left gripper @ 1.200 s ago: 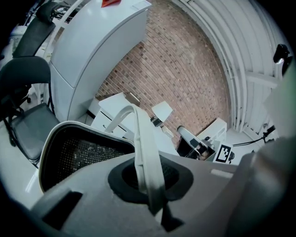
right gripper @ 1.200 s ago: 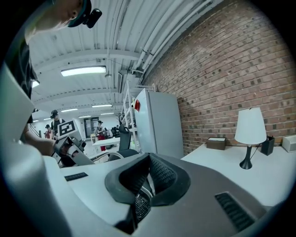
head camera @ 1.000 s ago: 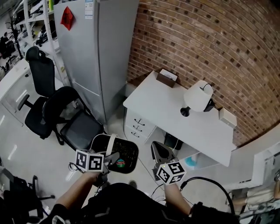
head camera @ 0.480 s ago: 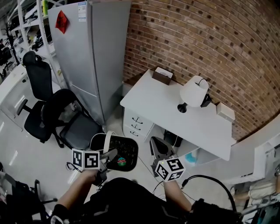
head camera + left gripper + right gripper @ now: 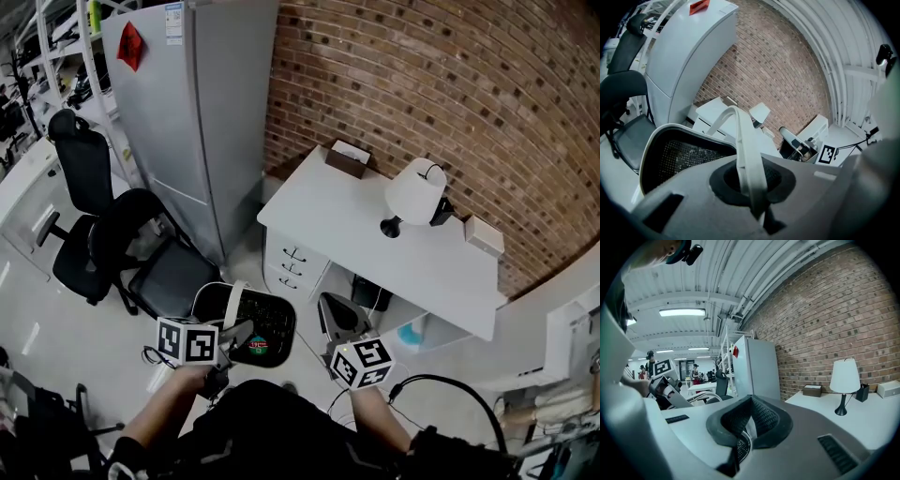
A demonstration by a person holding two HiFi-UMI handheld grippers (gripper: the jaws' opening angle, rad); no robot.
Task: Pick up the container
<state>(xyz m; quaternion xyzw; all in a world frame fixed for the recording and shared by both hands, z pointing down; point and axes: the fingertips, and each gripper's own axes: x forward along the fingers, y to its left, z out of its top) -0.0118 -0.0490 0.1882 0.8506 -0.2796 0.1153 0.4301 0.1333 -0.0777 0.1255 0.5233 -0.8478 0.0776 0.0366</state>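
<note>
The container (image 5: 255, 325) is a black mesh basket with a white rim and a white bail handle (image 5: 232, 306). It hangs low in the head view, above the floor in front of the person. My left gripper (image 5: 232, 336) is shut on that handle; in the left gripper view the handle (image 5: 746, 154) runs straight between the closed pads, with the basket's mesh inside (image 5: 679, 154) beyond. My right gripper (image 5: 339, 317) is just right of the basket, apart from it, jaws shut with nothing between them (image 5: 746, 427).
A white desk (image 5: 347, 220) stands against the brick wall with a white lamp (image 5: 412, 195), a brown box (image 5: 349, 157) and a small white box (image 5: 484, 236) on it. There are drawers (image 5: 298, 265) under it. A grey fridge (image 5: 192, 103) and black office chairs (image 5: 131, 234) stand to the left.
The head view has swung slightly, so desk and fridge sit a little further left and up. Both grippers and the hanging basket keep nearly the same places.
</note>
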